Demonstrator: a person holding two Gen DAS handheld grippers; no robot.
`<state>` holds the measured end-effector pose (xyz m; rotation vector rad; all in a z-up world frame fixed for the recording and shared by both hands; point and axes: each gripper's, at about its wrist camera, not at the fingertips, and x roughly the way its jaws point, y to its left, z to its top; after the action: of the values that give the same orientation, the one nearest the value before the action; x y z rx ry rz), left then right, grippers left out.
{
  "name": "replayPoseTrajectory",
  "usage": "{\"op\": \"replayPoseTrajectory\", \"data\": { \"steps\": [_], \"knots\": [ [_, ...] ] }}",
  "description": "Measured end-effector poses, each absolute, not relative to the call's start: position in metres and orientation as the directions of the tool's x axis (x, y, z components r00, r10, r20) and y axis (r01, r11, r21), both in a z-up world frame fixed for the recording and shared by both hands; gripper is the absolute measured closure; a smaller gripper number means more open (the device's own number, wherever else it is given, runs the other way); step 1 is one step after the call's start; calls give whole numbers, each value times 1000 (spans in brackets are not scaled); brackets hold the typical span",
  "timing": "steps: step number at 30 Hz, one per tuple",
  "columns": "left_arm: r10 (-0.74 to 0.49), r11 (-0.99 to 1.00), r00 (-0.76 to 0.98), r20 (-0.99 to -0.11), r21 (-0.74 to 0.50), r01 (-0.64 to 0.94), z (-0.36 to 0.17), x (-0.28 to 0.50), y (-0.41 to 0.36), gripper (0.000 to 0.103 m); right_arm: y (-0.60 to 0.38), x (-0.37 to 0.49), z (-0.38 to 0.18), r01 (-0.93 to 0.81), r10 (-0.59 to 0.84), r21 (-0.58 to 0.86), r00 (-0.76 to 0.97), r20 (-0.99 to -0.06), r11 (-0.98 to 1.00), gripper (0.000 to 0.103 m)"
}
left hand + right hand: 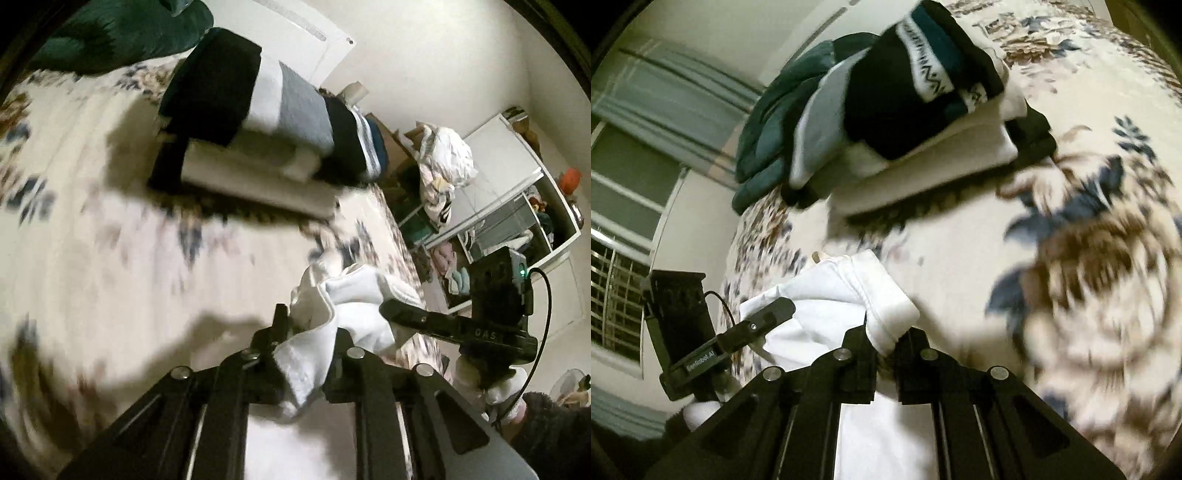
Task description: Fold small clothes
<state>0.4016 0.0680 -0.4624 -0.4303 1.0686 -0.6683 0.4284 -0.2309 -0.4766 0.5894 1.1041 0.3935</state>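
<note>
Two grippers are clamped on one white garment (354,295), each at a separate edge, so that the cloth is carried between them above the floral bedspread (92,221). The left gripper (306,332) has its jaws narrowed on a bunched white fold; the right gripper (886,332) is pinched nearly closed on a thick hemmed edge, seen also from the left wrist view as a black finger laid across the cloth. Holding two edges at once is judged to serve spreading or doubling the piece before it is laid down; the fold itself appears not yet made, since the fabric hangs crumpled. A stack of folded clothes (905,122), black, white, grey and teal, is set on the bedspread well apart from the held piece, probably as the finished pile. No basket or tray is in use on the bed. Beside the bed an open white cabinet (517,206) is noted, its compartments holding assorted items too small to name, with a crumpled white bundle (443,162) heaped near it. Motion blur limits finer detail.
</note>
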Motion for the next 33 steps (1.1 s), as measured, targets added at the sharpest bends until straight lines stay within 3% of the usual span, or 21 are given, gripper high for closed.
{"op": "replayPoseTrajectory", "data": {
  "steps": [1, 3, 4, 6, 7, 9, 11, 15, 20, 23, 27, 30, 33],
  "knots": [
    [-677, 736, 310, -668, -613, 287, -462, 390, 67, 80, -223, 414, -477, -12, 574, 624, 405, -712, 782, 96],
    [-655, 755, 286, -699, -606, 249, -466, 356, 75, 61, -221, 376, -477, -15, 576, 621, 392, -717, 784, 91],
    [-651, 759, 269, -710, -612, 221, -470, 342, 79, 59, -217, 357, -481, -12, 581, 624, 381, -719, 781, 90],
    [-633, 773, 224, -741, -618, 144, -481, 310, 90, 50, -213, 320, -490, -2, 588, 624, 337, -735, 781, 79],
    [-622, 782, 209, -755, -613, 113, -486, 299, 93, 50, -216, 302, -493, 7, 579, 612, 312, -753, 791, 74],
    [-605, 793, 171, -778, -608, 41, -498, 275, 104, 50, -220, 271, -505, 30, 558, 582, 247, -792, 813, 55],
    [-588, 804, 151, -795, -595, -7, -500, 259, 116, 50, -224, 248, -515, 59, 561, 583, 206, -802, 811, 48],
    [-559, 816, 183, -808, -576, -50, -489, 258, 134, 50, -243, 216, -523, 142, 581, 601, 160, -798, 787, 47],
    [-534, 834, 278, -798, -551, 22, -481, 300, 114, 50, -254, 229, -522, 220, 601, 645, 237, -763, 732, 46],
    [-461, 886, 290, -839, -454, 95, -497, 324, 80, 50, -232, 258, -526, 210, 556, 604, 246, -794, 769, 47],
    [-286, 955, 214, -934, -261, 137, -548, 323, 47, 50, -194, 281, -548, 189, 406, 431, 157, -900, 883, 51],
    [-314, 949, 186, -931, -300, 102, -551, 306, 53, 50, -181, 272, -575, 194, 345, 346, 44, -938, 918, 53],
    [-351, 936, 192, -916, -346, 63, -529, 282, 74, 50, -196, 254, -570, 242, 410, 408, 43, -911, 880, 53]
  ]
}}
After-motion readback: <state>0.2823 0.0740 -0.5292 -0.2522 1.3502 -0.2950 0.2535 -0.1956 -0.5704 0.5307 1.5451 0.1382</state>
